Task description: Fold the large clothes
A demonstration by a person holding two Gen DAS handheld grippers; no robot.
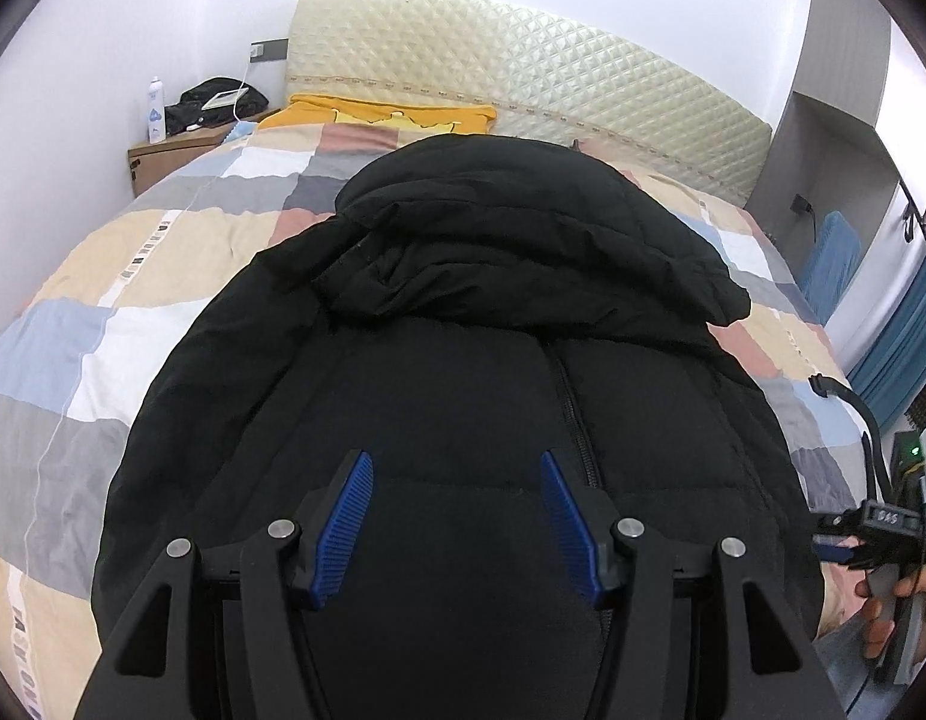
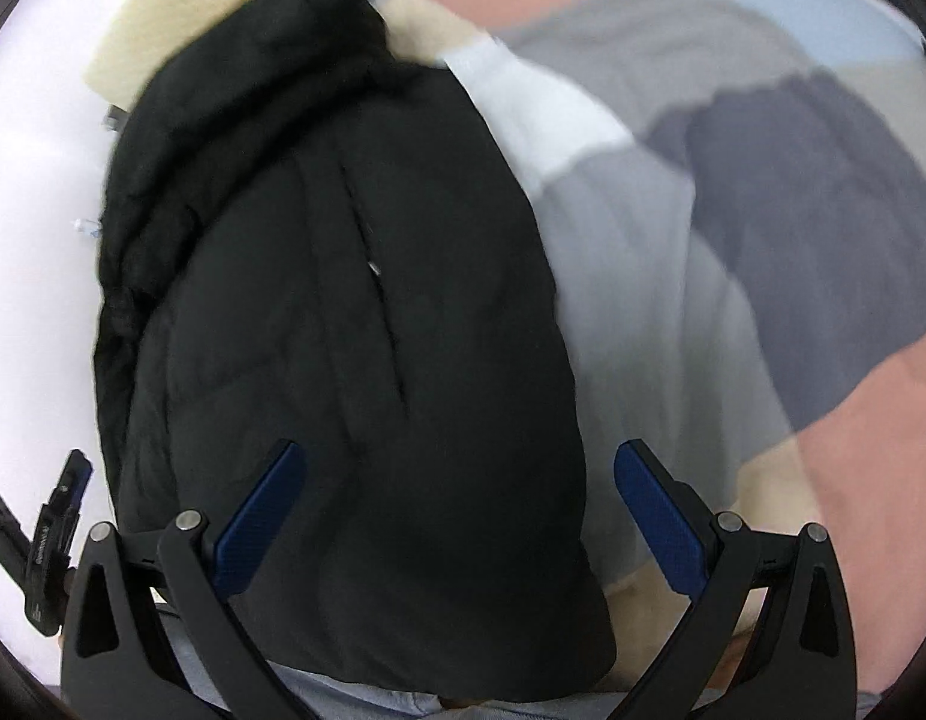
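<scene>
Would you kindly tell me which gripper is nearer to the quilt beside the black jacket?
Right. The right gripper straddles the edge of the black jacket, one jaw over the quilt; the left gripper hangs over the jacket's middle.

One black jacket (image 1: 463, 396), one patchwork bedspread (image 1: 133, 276), two grippers, perhaps one bottle (image 1: 155, 110).

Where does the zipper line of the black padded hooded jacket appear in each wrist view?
Left wrist: the zipper runs down right of centre on the black padded hooded jacket.
Right wrist: the zipper slants through the centre.
Shared landmark: the pastel patchwork bedspread.
</scene>
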